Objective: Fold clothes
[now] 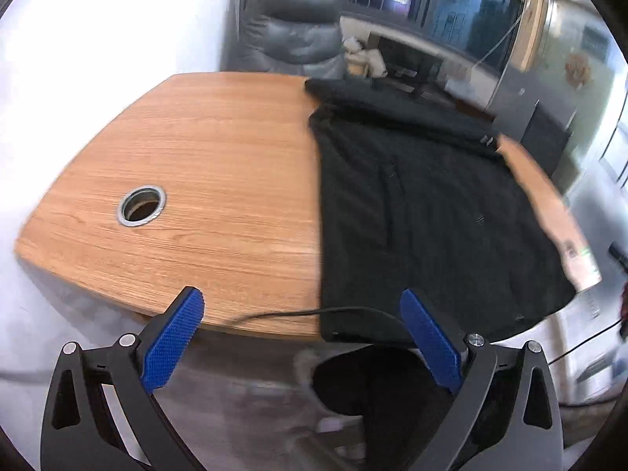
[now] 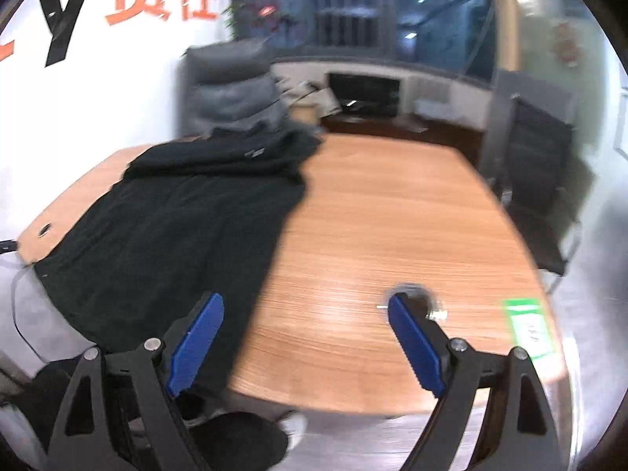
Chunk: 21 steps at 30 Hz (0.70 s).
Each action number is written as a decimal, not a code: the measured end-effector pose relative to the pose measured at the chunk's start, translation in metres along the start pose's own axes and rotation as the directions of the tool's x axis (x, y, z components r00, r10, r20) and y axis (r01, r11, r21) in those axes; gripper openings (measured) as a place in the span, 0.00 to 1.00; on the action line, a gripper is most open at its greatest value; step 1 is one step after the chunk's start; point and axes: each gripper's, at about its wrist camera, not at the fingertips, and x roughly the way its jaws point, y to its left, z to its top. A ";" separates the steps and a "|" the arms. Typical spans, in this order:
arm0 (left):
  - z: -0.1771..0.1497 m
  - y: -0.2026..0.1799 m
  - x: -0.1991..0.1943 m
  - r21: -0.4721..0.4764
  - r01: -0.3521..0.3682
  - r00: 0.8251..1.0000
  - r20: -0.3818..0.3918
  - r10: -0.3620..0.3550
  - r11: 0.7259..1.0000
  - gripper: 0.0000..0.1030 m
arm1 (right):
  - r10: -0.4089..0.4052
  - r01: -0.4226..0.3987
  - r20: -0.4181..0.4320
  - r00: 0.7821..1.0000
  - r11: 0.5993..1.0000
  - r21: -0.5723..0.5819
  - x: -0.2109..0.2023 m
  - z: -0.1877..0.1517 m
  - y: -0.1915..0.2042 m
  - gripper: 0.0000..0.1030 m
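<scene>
So there's a black garment (image 1: 424, 204) spread out flat on a wooden desk (image 1: 204, 165), and it takes up one whole side of the top. From the left wrist view it covers the right part of the desk, with the near edge hanging over the front lip. The far end looks bunched or folded into a thicker band near the back edge of the desk. From the right wrist view the same garment (image 2: 172, 227) sits on the left half, and the right half of the desk (image 2: 392, 216) is bare wood.

The left claw (image 1: 301, 302) is spread wide with nothing between its blue pads (image 1: 176, 337). It hangs over the front edge of the desk, one pad over bare wood and the other over the garment's near corner, not touching the cloth as far as the view shows. A thin black cable (image 1: 282, 313) runs along the desk edge there.

The right claw (image 2: 306, 306) is also wide and empty, above the near edge of the desk, just beside the garment's right border.

Other bits: a round metal-rimmed cable hole (image 1: 142, 205) in the desk, a green-edged card (image 2: 528, 325) near the right corner, and a grey padded chair (image 1: 290, 27) behind the desk. Both views are pretty blurry.
</scene>
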 end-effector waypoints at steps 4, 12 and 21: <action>0.016 -0.007 0.023 -0.037 0.201 0.978 -0.057 -0.203 0.979 0.99 | 0.071 -0.072 0.040 0.997 0.997 0.021 -0.009 -0.009 -0.010 0.87; 0.035 0.019 0.115 -0.309 0.326 0.852 -0.313 -0.420 0.893 0.99 | 0.298 -0.298 -0.062 0.952 0.954 0.020 0.053 -0.035 0.031 0.87; 0.026 0.016 0.136 -0.341 0.404 0.805 -0.308 -0.507 0.849 0.98 | 0.409 -0.415 -0.211 0.888 0.910 0.018 0.100 -0.032 0.056 0.70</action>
